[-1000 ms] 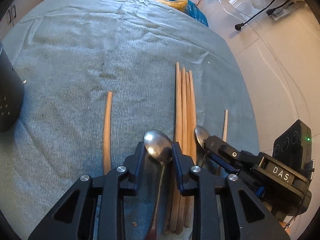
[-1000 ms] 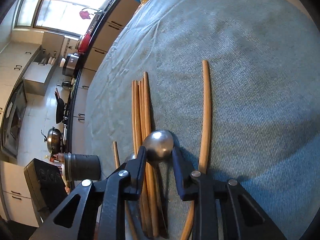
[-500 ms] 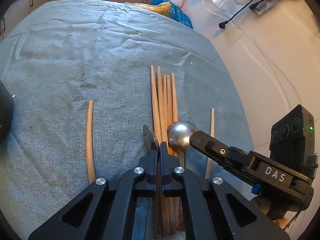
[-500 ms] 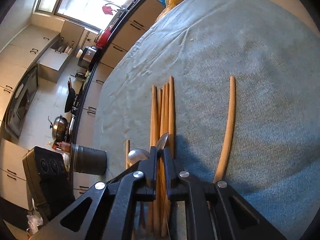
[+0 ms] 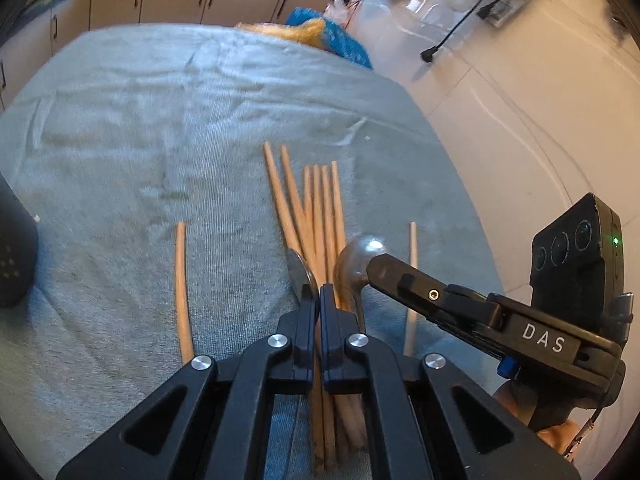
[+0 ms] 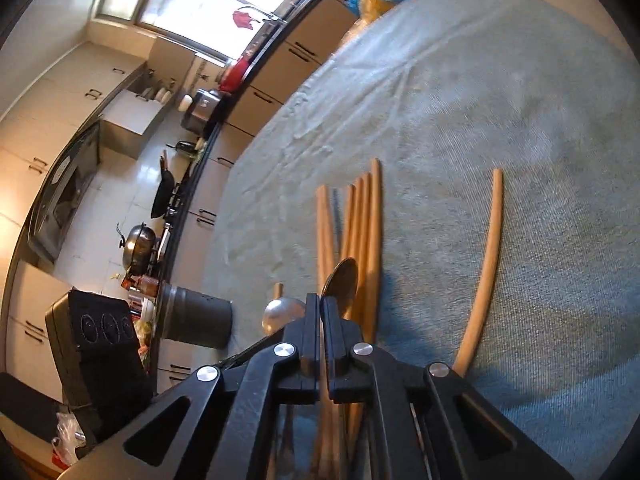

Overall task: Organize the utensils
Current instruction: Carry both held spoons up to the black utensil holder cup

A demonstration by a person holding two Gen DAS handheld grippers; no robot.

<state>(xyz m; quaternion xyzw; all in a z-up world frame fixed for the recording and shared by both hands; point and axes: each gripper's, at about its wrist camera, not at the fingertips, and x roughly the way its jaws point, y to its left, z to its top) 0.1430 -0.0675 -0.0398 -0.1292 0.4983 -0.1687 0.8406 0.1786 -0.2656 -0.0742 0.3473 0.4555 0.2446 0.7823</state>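
Over the grey cloth point(image 5: 120, 128), both my grippers are clenched, each on a metal spoon.

My left gripper point(image 5: 320, 300) pinches one spoon point(image 5: 299, 270) by the neck, bowl edge-on just ahead of the fingertips, handle running back under me. My right gripper point(image 6: 321, 312) holds the other spoon point(image 6: 343, 284) the same way; in the left view its bowl point(image 5: 356, 260) shows beside mine. Both spoons lie along the bundle of wooden chopsticks point(image 5: 316, 216) right beneath them, long axes parallel. Single chopsticks point(image 5: 182, 280) lie apart on either side. The dark perforated holder point(image 5: 14, 256) stands well off to my left, so I judge my left hand the nearer. I cannot see what is in it.
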